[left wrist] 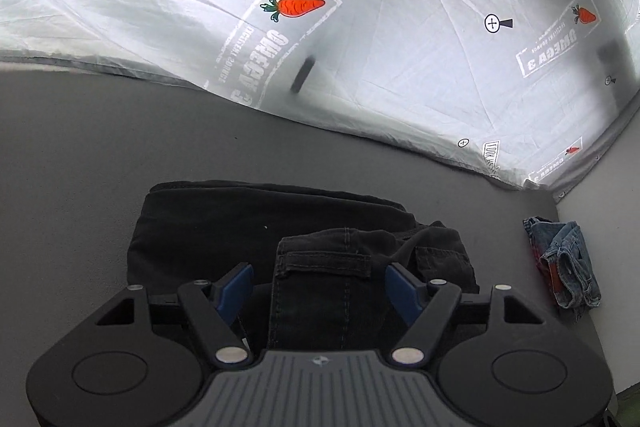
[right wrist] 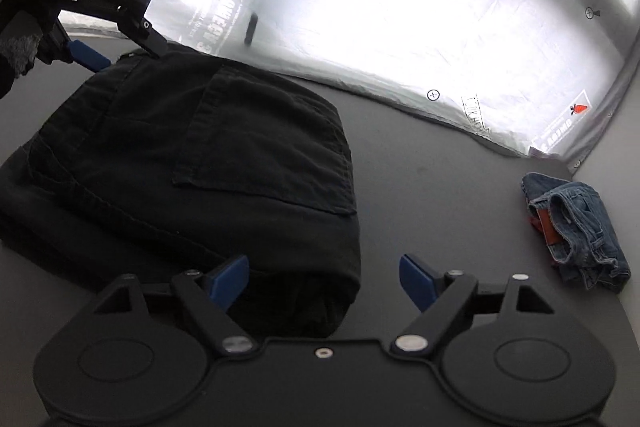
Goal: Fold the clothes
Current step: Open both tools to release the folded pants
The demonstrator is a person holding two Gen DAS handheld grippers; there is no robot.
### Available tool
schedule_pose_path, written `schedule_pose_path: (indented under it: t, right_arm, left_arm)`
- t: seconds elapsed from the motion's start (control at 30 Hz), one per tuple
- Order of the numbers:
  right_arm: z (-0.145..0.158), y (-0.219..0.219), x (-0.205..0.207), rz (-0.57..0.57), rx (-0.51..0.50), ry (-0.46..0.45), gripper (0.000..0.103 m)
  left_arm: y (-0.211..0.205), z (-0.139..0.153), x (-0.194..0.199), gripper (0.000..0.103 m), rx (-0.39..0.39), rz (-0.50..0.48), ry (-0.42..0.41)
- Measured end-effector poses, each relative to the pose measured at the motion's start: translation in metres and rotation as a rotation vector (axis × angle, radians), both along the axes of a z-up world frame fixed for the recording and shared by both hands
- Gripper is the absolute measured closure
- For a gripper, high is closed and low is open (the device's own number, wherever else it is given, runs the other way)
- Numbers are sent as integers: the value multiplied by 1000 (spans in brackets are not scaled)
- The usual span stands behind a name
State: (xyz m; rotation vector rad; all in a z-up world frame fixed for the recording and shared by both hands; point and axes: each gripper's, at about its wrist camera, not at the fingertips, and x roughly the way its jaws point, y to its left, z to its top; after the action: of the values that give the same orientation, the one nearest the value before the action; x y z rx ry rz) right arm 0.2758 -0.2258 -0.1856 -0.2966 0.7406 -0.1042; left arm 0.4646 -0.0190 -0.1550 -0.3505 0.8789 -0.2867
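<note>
Folding looks mostly done on the black trousers [right wrist: 192, 163] — they lie as a compact stack on the grey tabletop [right wrist: 420, 179], back pocket face up, toward its left side as the right wrist view shows it.

Left gripper [left wrist: 318, 283]: jaws wide, blue pads either side of a belt-loop flap at the stack's near edge, not pressing on it. In the right wrist view it sits at the far left corner of the stack, fingertips at the cloth. My read: it has let go so the layer can lie flat.

Right gripper [right wrist: 324, 279]: jaws wide too, straddling the near right corner of the stack, nothing pinched. Both open at opposite corners suggests a release after laying a fold, or a setup for one more.

Folded blue jeans [right wrist: 576, 227] sit well apart, at the tabletop's right edge near the far corner — likely the finished pile, kept clear of the work area.

White printed sheet [left wrist: 400, 27] drapes along the far edge as a backdrop; not part of the job.
</note>
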Motion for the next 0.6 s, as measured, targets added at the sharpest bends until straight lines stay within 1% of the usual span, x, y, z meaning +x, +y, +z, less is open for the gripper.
schedule_pose_path:
  t: [0.07,0.1,0.13,0.17,0.2,0.23,0.27,0.3,0.33,0.4,0.47,0.5,0.53,0.57,0.6]
  right_arm:
    - [-11,-5,5,-19,-6,20,25]
    - [-12,-4,8,-17,-8,14,26]
    - [-14,-4,11,-15,-10,7,27]
    - [-16,-3,15,-14,-14,1,29]
    - [-17,-2,19,-16,-23,-5,31]
    - [-19,-1,23,-18,-32,-12,38]
    - [-21,0,26,-16,-42,-15,52]
    - [-23,1,27,-6,-52,-13,55]
    - [-25,2,25,6,-64,-18,58]
    - [-28,9,16,41,-137,-41,61]
    - [-36,15,8,69,-194,-42,62]
    - [-41,15,5,71,-204,-34,62]
    - [-44,12,6,61,-183,-19,62]
    - [-44,8,7,56,-150,-11,62]
    - [-43,3,8,50,-113,0,61]
  left_arm:
    - [-10,-8,9,29,12,15,18]
    - [-12,-10,10,32,2,41,15]
    - [-14,-13,9,39,-1,72,14]
    - [-15,-14,9,51,-7,101,12]
    - [-17,-16,8,59,-17,129,12]
    - [-20,-15,5,63,-17,155,7]
    - [-24,-12,1,66,-1,174,-5]
    - [-28,-7,-5,73,19,189,-20]
    - [-32,-1,-14,75,40,207,-42]
    - [-38,10,-30,76,92,230,-92]
    - [-43,9,-38,75,165,218,-123]
    - [-43,1,-36,73,180,210,-114]
    - [-39,-12,-30,70,178,212,-86]
    - [-35,-21,-25,65,166,217,-61]
    - [-28,-27,-20,58,140,227,-38]
